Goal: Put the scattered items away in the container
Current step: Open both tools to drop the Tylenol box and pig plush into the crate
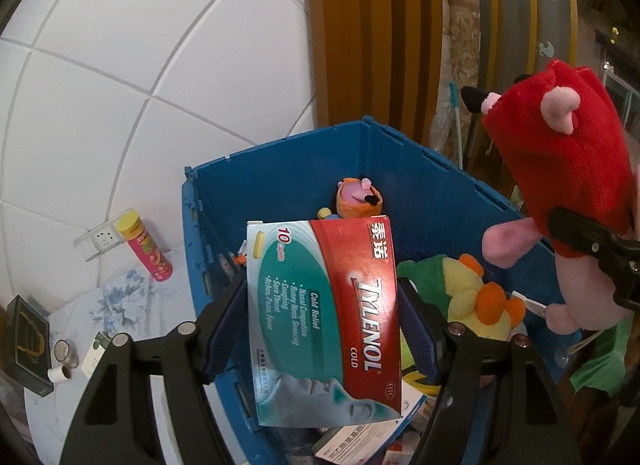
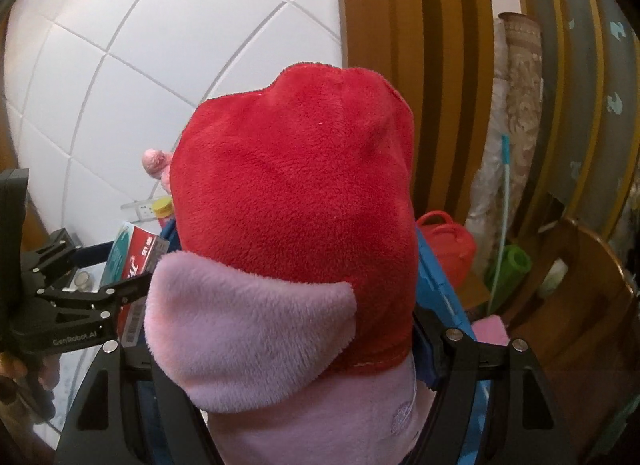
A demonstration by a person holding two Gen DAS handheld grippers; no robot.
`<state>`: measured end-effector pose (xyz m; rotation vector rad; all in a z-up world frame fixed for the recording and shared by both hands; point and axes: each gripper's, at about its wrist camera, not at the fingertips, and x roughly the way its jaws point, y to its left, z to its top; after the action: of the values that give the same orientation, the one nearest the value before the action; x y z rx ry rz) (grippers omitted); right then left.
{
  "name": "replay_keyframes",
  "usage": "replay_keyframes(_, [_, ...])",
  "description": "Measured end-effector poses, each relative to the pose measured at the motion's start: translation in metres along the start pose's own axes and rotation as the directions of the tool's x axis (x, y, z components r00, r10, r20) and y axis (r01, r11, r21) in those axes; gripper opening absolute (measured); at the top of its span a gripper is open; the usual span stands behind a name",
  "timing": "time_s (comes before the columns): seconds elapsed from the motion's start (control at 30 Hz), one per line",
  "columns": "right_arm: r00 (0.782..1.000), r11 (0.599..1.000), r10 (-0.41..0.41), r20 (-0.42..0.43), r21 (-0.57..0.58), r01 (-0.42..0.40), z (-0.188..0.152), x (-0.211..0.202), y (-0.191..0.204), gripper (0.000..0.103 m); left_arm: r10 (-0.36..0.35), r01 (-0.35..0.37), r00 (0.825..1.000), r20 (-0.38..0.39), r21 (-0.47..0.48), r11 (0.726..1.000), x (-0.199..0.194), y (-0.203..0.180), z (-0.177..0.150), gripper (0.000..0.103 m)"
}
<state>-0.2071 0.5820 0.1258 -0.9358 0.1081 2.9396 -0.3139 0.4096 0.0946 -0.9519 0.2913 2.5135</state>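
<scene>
Though beside crate, chip tube unobstructed.

One blue bin, one Tylenol box and three plush toys: a red-and-pink one, an orange one and a yellow-green one. One pink can, one black box. Two tools: left and right.

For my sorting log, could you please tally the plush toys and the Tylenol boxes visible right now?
Plush toys: 3: red-dressed, in the right gripper; yellow and orange, in the bin.
Tylenol boxes: 1, in the left gripper.
Total: 4
</scene>
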Motion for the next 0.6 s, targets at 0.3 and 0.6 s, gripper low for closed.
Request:
replay_keyframes(0.3, [1.000,1.000,-0.009,-0.007,0.005,0.009,0.006,0.017,-0.015,0.102,0.035,-0.034,0.999,-0.009,0.051,0.998,0.011,-0.010,-0.001,0.103])
replay_keyframes(0.6, [0.999,0.999,-0.032,-0.019,0.002,0.032,0.005,0.025,-0.028,0.103,0.047,-0.046,0.998,-0.040,0.025,0.999,0.021,0.000,-0.005,0.103])
